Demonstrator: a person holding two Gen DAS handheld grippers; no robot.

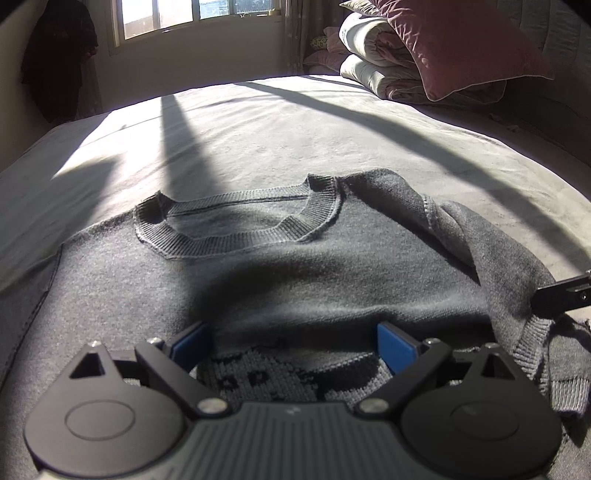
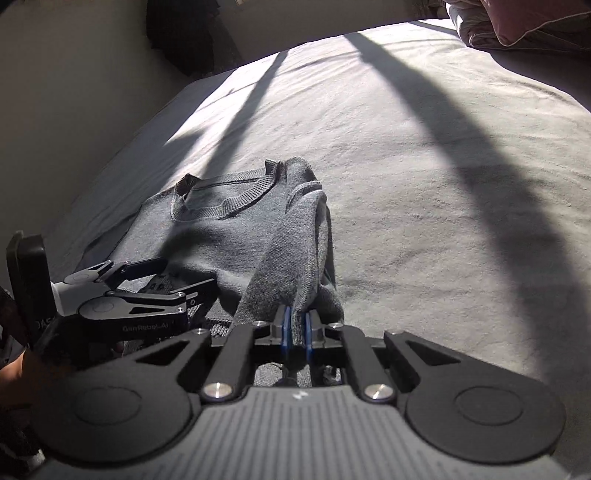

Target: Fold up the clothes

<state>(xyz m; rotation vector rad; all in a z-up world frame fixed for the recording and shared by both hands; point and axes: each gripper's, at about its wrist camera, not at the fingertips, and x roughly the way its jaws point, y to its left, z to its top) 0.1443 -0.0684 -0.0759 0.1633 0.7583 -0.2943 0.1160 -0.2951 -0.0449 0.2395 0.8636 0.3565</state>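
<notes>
A pale bed [image 1: 295, 122] fills both frames; shadow bars blur its far edge. The grey sweater [image 1: 258, 266] lies lower centre, hem hidden. The left gripper [image 1: 291, 343] gapes wide, empty. The right gripper [image 2: 296, 330] pinches the folded sleeve [image 2: 291, 251].

A sweater [image 1: 280, 273] lies flat on a bed [image 1: 332, 129], neckline away from the cameras, with 1 sleeve [image 2: 291, 254] folded across its right side. Folded quilts [image 1: 373, 62] and a pillow [image 1: 461, 44] are stacked at the bed's far right corner. A window [image 1: 192, 14] sits behind the bed.
</notes>
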